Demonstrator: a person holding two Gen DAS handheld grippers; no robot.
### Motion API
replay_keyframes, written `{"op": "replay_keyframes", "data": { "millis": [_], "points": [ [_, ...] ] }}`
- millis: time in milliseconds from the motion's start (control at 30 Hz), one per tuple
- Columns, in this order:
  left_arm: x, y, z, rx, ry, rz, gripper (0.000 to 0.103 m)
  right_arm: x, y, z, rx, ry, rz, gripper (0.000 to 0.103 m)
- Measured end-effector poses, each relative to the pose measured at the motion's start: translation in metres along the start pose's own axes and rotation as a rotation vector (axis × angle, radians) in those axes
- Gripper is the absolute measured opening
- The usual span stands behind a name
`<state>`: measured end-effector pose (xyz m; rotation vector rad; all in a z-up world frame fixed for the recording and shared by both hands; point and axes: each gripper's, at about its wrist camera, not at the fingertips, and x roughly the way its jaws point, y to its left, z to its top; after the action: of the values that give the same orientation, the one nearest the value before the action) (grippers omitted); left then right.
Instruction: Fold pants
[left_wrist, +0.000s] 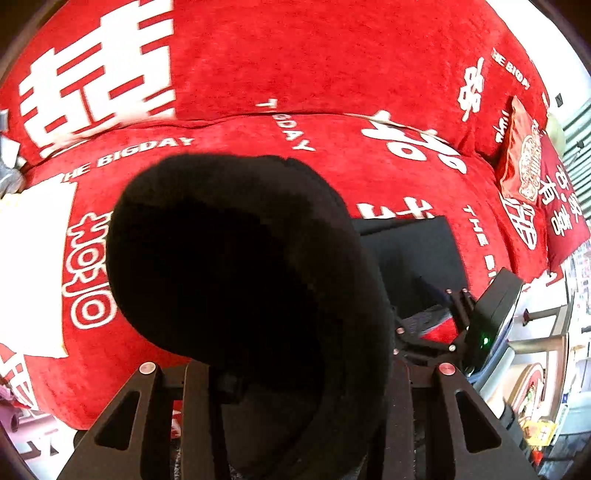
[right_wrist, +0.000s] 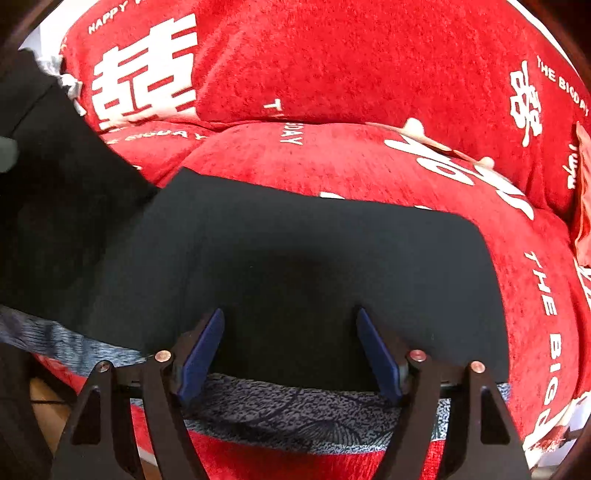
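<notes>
Your left tool (left_wrist: 295, 387) is gripping a bunched fold of the black pants (right_wrist: 295, 266), lifting it so the dark fabric is hanging in front of its camera. Your right tool (right_wrist: 290, 350) is standing wide, its blue pads (right_wrist: 201, 350) apart, nothing between them, hovering just above the flat part of the pants. The pants are lying on the red sofa cover (right_wrist: 332, 74), with a grey patterned lining (right_wrist: 295, 410) showing along the near edge.
</notes>
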<state>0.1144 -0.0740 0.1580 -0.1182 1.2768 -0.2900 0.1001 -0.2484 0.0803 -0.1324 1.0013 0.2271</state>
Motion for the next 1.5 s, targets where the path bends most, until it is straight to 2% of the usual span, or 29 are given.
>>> {"op": "replay_keyframes", "data": {
  "millis": [100, 300, 400, 500, 600, 733, 933, 967, 1000, 1067, 1100, 1167, 1200, 1267, 1367, 1433, 1467, 1500],
  "points": [
    [0.012, -0.033, 0.006, 0.044, 0.019, 0.019, 0.039, -0.012, -0.017, -0.001, 0.053, -0.034, -0.013, 0.078],
    [0.049, -0.086, 0.023, 0.045, 0.105, 0.0, 0.039, -0.014, -0.072, -0.009, 0.116, 0.001, -0.107, 0.077],
    [0.068, -0.105, 0.035, 0.035, 0.143, 0.009, 0.039, -0.017, -0.093, -0.016, 0.153, 0.012, -0.045, 0.077],
    [0.074, -0.124, 0.042, 0.056, 0.158, 0.04, 0.039, -0.029, -0.099, -0.017, 0.129, -0.024, -0.062, 0.078],
    [0.068, -0.142, 0.049, 0.079, 0.155, 0.02, 0.039, -0.049, -0.124, -0.021, 0.216, -0.088, -0.035, 0.078],
    [0.065, -0.162, 0.061, 0.07, 0.15, 0.0, 0.039, -0.057, -0.158, -0.027, 0.289, -0.095, -0.071, 0.079],
    [0.131, -0.187, 0.08, 0.004, 0.243, 0.018, 0.04, -0.044, -0.178, -0.048, 0.343, -0.045, -0.069, 0.079],
    [0.145, -0.189, 0.082, -0.004, 0.259, 0.031, 0.047, -0.043, -0.177, -0.05, 0.346, -0.042, -0.062, 0.079],
    [0.161, -0.191, 0.083, 0.01, 0.288, 0.048, 0.063, -0.042, -0.175, -0.053, 0.347, -0.043, -0.048, 0.079],
    [0.185, -0.191, 0.085, 0.029, 0.361, 0.037, 0.081, -0.044, -0.172, -0.054, 0.338, -0.045, -0.034, 0.079],
    [0.186, -0.191, 0.086, 0.027, 0.365, 0.016, 0.082, -0.046, -0.17, -0.055, 0.327, -0.047, -0.029, 0.079],
    [0.178, -0.196, 0.089, 0.043, 0.354, 0.015, 0.082, -0.051, -0.167, -0.056, 0.288, -0.056, -0.034, 0.079],
    [0.167, -0.2, 0.092, 0.06, 0.338, -0.01, 0.082, -0.054, -0.165, -0.058, 0.274, -0.06, -0.036, 0.079],
    [0.135, -0.207, 0.098, 0.101, 0.273, -0.081, 0.082, -0.057, -0.165, -0.063, 0.253, -0.062, -0.022, 0.079],
    [0.09, -0.203, 0.102, 0.151, 0.167, -0.123, 0.082, -0.062, -0.163, -0.074, 0.218, -0.061, -0.007, 0.079],
    [0.066, -0.184, 0.098, 0.159, 0.094, -0.098, 0.09, -0.068, -0.162, -0.08, 0.187, -0.06, 0.0, 0.079],
    [0.06, -0.173, 0.092, 0.158, 0.057, -0.061, 0.101, -0.073, -0.161, -0.083, 0.172, -0.066, 0.014, 0.079],
    [0.055, -0.163, 0.085, 0.156, 0.023, -0.019, 0.102, -0.076, -0.161, -0.086, 0.159, -0.072, 0.027, 0.079]
  ]
}}
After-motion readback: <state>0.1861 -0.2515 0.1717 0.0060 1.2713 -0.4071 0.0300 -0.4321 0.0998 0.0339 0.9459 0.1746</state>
